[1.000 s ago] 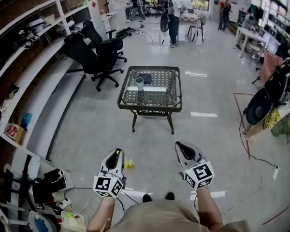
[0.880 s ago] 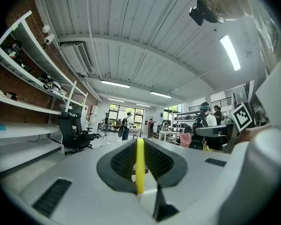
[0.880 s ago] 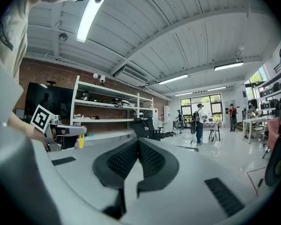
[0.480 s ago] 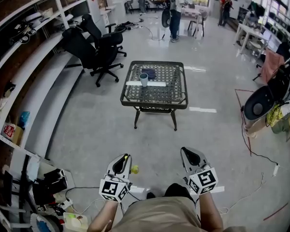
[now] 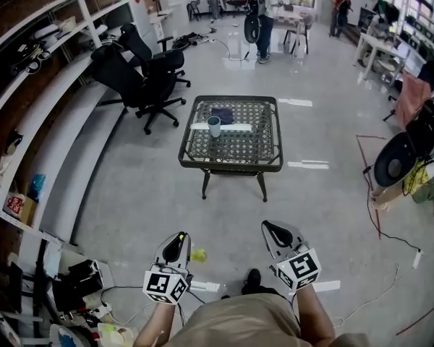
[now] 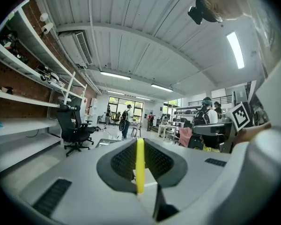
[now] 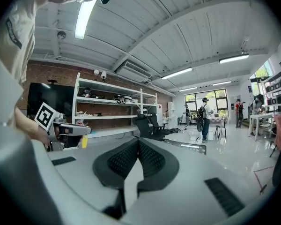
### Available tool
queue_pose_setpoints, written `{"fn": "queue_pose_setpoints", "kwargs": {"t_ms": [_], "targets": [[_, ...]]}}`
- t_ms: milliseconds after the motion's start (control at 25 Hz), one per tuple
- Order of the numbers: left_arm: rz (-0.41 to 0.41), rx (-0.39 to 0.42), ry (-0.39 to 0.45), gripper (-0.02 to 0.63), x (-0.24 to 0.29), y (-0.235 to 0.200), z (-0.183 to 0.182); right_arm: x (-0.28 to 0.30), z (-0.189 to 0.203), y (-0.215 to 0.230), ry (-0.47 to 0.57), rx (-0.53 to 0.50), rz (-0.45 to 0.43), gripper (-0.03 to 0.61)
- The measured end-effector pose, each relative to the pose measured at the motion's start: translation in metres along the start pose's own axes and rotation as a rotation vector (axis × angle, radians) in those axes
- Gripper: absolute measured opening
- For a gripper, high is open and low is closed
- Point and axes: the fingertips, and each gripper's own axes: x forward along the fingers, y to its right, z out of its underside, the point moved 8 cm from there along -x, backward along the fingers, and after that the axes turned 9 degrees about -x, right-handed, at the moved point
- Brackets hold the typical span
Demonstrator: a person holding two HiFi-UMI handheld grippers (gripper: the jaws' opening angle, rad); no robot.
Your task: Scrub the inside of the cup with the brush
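Left hand-held gripper (image 5: 178, 240) is clamped on the brush (image 6: 139, 165): in the left gripper view a thin yellow edge stands upright between the two dark pads, which press on it from both sides. In the head view a yellow bit of the brush shows just right of the jaw tips. The right hand-held gripper (image 5: 271, 228) is held beside the left one, apart from it. Its own view shows the jaws closed flat against each other with nothing between them (image 7: 138, 143).

Both are held low in front of the person, above the floor (image 5: 145, 186), each with its marker cube nearest the wrist. The two point towards the desk (image 5: 231, 166), which stands well ahead of them.

The cup (image 5: 214, 126) stands upright on the desk's woven top, towards the far side and a little left of the middle. A white strip (image 5: 235, 127) lies across the top just beside the cup; whether they touch I cannot tell. Behind them lies a dark flat thing (image 5: 222, 114).

Two black chairs (image 5: 148, 74) stand left of the desk, by the long shelves (image 5: 54, 132). People (image 5: 260, 9) stand at the far end of the room.
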Motion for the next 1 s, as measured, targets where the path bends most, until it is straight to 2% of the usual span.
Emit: {"fn": "queue_pose_setpoints", "kwargs": {"t_ms": [120, 240, 360, 600, 760, 1000], "targets": [[0.005, 0.016, 0.011, 0.052, 0.022, 0.006, -0.009, 0.016, 0.003, 0.021, 0.007, -0.005, -0.023, 0.015], [0.01, -0.019, 0.028, 0.052, 0.044, 0.012, -0.013, 0.027, 0.007, 0.043, 0.008, 0.002, -0.068, 0.015], [-0.014, -0.046, 0.03, 0.052, 0.06, 0.014, -0.014, 0.038, 0.012, 0.058, 0.006, 0.004, -0.126, 0.015], [-0.043, -0.033, 0.032, 0.052, 0.086, 0.018, -0.016, 0.057, 0.022, 0.08, -0.003, 0.006, -0.199, 0.015], [-0.041, -0.024, 0.033, 0.052, 0.102, 0.006, -0.019, 0.079, 0.022, 0.083, -0.005, 0.005, -0.24, 0.015], [-0.015, -0.008, 0.036, 0.052, 0.131, -0.03, -0.024, 0.127, 0.018, 0.086, -0.017, 0.006, -0.245, 0.015]]}}
